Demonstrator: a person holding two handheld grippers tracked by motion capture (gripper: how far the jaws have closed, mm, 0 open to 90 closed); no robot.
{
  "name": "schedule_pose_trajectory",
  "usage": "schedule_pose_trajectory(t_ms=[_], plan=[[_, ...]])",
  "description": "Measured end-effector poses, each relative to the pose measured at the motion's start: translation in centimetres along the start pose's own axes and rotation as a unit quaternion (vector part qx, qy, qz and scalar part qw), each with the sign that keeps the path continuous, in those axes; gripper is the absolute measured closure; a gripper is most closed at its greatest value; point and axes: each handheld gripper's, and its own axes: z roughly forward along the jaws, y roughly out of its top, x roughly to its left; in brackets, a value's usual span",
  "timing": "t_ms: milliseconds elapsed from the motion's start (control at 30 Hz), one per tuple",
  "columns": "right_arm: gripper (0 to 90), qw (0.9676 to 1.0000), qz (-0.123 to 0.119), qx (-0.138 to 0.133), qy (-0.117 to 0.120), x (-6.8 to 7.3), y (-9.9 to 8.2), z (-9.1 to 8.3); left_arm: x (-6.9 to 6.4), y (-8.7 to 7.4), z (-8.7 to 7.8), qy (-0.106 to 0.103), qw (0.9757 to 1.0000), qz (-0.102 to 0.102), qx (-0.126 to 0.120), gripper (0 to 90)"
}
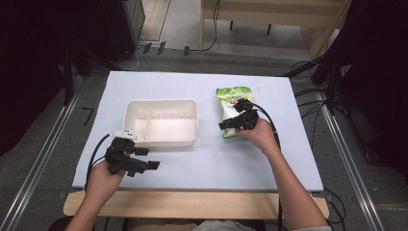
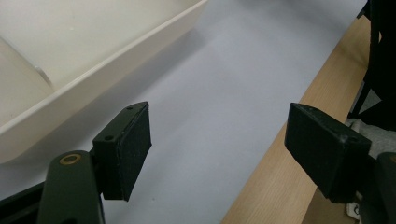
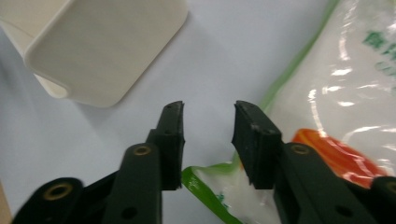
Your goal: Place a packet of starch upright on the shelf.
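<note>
A green and white snack bag (image 1: pixel 233 96) lies on the pale mat to the right of a cream tray (image 1: pixel 161 140) with a divider. My right gripper (image 1: pixel 226 125) hovers over the bag's near left corner. In the right gripper view its jaws (image 3: pixel 208 135) stand a little apart, open, with the bag's green-edged corner (image 3: pixel 205 182) low between them and the bag (image 3: pixel 336 93) stretching off to the right. My left gripper (image 1: pixel 150 158) rests near the tray's front left corner, and its jaws (image 2: pixel 219 135) are spread wide over bare mat.
The tray's wall (image 2: pixel 116 65) runs close past my left gripper, and a rounded corner of the tray (image 3: pixel 107 51) shows beyond the right jaws. The table's wooden front edge (image 1: pixel 192 202) lies just behind the left gripper. Cables and dark stands surround the table.
</note>
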Motion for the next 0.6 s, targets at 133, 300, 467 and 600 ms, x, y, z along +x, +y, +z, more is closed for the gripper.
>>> schedule_pose_trajectory(t_ms=[133, 300, 467, 600], plan=[[59.6, 0.9995, -0.009, -0.009, -0.028, -0.4, 0.4, -1.8, -0.1, 0.0, 0.0, 0.001, 1.0, 0.001, -0.001, 23.7], [52.4, 0.9981, 0.001, -0.02, -0.058, -2.2, 0.6, -3.6, -0.1, -0.2, 0.0, 0.005, 1.0, 0.0, 0.0, 23.6], [52.8, 0.9969, 0.013, -0.028, -0.073, -3.8, 1.0, -4.2, -0.1, -0.5, -0.2, 0.01, 0.9999, -0.001, 0.0, 23.4], [51.1, 0.9954, 0.021, -0.029, -0.089, -4.9, 1.5, -4.5, -0.2, -0.7, -0.2, 0.013, 0.9999, -0.002, -0.001, 23.2]])
